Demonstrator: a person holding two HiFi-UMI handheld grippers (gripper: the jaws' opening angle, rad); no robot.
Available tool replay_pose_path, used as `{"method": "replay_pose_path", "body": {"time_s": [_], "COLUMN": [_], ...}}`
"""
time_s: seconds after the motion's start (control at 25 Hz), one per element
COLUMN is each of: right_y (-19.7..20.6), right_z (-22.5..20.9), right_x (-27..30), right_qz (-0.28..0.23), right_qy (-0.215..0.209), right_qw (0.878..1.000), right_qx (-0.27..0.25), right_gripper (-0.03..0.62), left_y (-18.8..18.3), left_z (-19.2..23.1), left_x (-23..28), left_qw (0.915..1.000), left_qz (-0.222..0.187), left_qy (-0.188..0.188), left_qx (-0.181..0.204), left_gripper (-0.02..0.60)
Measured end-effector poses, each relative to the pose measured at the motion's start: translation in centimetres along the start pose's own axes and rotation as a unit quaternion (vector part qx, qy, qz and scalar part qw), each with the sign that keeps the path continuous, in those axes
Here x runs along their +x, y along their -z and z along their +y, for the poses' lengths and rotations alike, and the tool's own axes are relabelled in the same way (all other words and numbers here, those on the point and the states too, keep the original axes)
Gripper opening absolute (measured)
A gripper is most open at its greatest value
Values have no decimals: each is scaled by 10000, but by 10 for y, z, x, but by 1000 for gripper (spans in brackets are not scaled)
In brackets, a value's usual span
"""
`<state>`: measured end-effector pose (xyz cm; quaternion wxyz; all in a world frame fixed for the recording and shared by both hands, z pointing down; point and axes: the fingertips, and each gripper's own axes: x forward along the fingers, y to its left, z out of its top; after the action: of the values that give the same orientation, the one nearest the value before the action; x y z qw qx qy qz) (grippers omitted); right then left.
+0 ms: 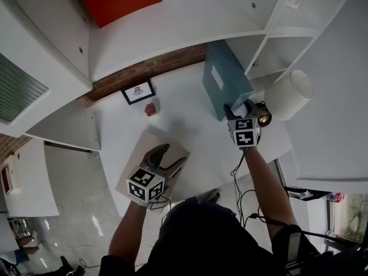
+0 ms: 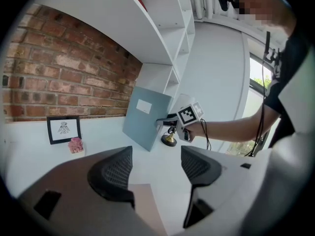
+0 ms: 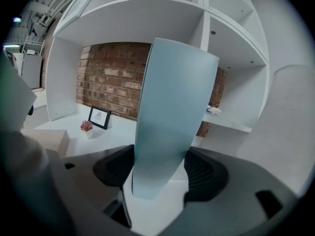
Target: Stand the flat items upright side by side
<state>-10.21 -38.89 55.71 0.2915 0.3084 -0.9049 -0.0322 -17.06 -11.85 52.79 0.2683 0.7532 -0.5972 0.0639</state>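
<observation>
Left gripper (image 1: pixel 172 154) hovers open over board (image 1: pixel 144 145).

a home study nook; white shelving (image 1: pixel 270 34), brick wall (image 2: pixel 59 73), framed picture (image 1: pixel 138 91)

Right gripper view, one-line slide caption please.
Right gripper grips a tall blue-grey board between its jaws, brick wall and white shelves behind.

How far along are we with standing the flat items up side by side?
Done: nothing is finished yet. In hand: the blue flat box stands on edge on the desk, tilted, with the right tongs closed on it. Left: the tan flat item lies flat under the open, empty left tongs; it has to be stood up beside the blue one.
</observation>
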Motion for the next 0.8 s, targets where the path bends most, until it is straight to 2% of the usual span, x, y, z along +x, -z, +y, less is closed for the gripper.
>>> {"method": "replay_pose_path", "body": {"time_s": [0.28, 0.4, 0.52, 0.8], "right_y": [-3, 0, 5, 17], "right_z": [1, 4, 17, 42], "right_x": [-2, -21, -36, -12], "right_qz": [-36, -137, -169, 164], "right_qy": [349, 473, 469, 249], "right_qw": [9991, 9987, 9988, 9992], "right_qx": [-254, -147, -10, -268], "right_gripper": [329, 314, 266, 252], "left_y": [0, -2, -1, -2], "left_z": [8, 8, 6, 5], "left_x": [0, 2, 3, 0], "left_qw": [10000, 9998, 9996, 9989], "left_qz": [-39, -111, -129, -183], "left_qy": [70, 119, 175, 281], "left_qx": [-43, -117, -159, -339], "left_gripper": [305, 304, 304, 302]}}
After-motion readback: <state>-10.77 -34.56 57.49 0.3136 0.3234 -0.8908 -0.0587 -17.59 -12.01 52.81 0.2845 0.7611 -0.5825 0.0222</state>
